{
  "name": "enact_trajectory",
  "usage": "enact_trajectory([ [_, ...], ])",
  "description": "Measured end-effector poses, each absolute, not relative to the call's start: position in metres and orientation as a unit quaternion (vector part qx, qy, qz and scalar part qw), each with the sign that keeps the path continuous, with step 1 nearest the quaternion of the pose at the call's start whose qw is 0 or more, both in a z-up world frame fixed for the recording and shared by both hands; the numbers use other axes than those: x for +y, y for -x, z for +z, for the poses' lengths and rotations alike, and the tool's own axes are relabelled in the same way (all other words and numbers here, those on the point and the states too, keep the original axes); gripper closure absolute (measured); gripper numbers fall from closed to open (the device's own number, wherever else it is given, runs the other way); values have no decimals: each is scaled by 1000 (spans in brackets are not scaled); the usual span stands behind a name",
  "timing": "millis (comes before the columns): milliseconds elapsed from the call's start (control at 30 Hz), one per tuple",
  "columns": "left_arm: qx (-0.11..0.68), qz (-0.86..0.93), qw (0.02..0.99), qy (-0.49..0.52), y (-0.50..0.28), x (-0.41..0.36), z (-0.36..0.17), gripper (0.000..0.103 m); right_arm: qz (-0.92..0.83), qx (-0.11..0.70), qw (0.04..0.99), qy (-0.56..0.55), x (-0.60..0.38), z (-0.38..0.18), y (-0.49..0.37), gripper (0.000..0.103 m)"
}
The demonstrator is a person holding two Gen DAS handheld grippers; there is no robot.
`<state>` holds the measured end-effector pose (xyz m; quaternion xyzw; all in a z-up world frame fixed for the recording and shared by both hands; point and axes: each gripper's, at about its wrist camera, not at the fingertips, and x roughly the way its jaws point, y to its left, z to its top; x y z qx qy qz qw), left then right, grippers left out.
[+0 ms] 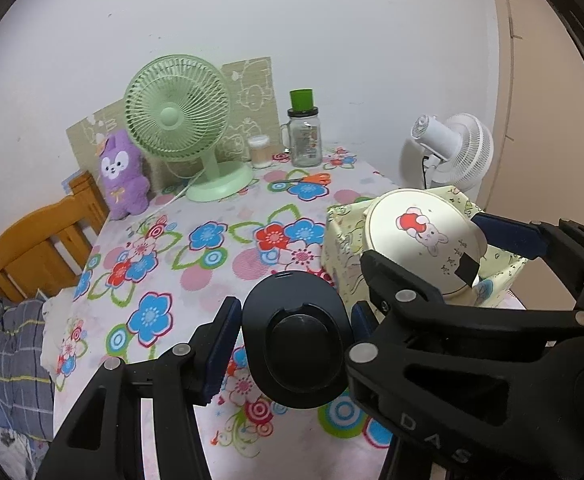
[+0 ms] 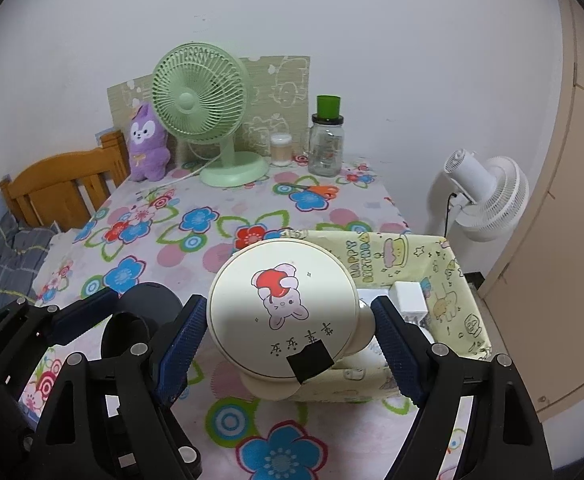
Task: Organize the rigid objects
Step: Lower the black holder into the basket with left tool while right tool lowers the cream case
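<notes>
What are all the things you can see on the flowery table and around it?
Black oval plastic object: one, black, held in the left gripper.
Round cream container with a bunny picture: one, cream, between the right gripper's pads, at the box.
Yellow paper-covered box: one, pale yellow, table's right side, white items inside.
Green desk fan: one, light green, table's back.
Purple plush toy: one, purple, back left.
Clear glass jar with green top: one, back.
Small clear tub: one, beside the jar.
Orange-handled scissors: one, before the jar.
White standing fan: one, beyond the table.
Wooden bed frame: one, left.
Left gripper: one, black.
Right gripper: one, black.
</notes>
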<state>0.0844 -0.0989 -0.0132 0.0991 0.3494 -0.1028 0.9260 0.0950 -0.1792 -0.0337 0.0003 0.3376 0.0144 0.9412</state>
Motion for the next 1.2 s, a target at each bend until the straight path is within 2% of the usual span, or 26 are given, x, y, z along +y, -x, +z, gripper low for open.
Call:
enact_trajectory([
  [567,359,-132,915,-125,-116,-146,-28,44,-13,350,936,-20,-227,-50,-123,19],
  [1200,378,-139,904,-146,-140,-174,-52,44,-21,401,913,-74,-263,-91,-157,19],
])
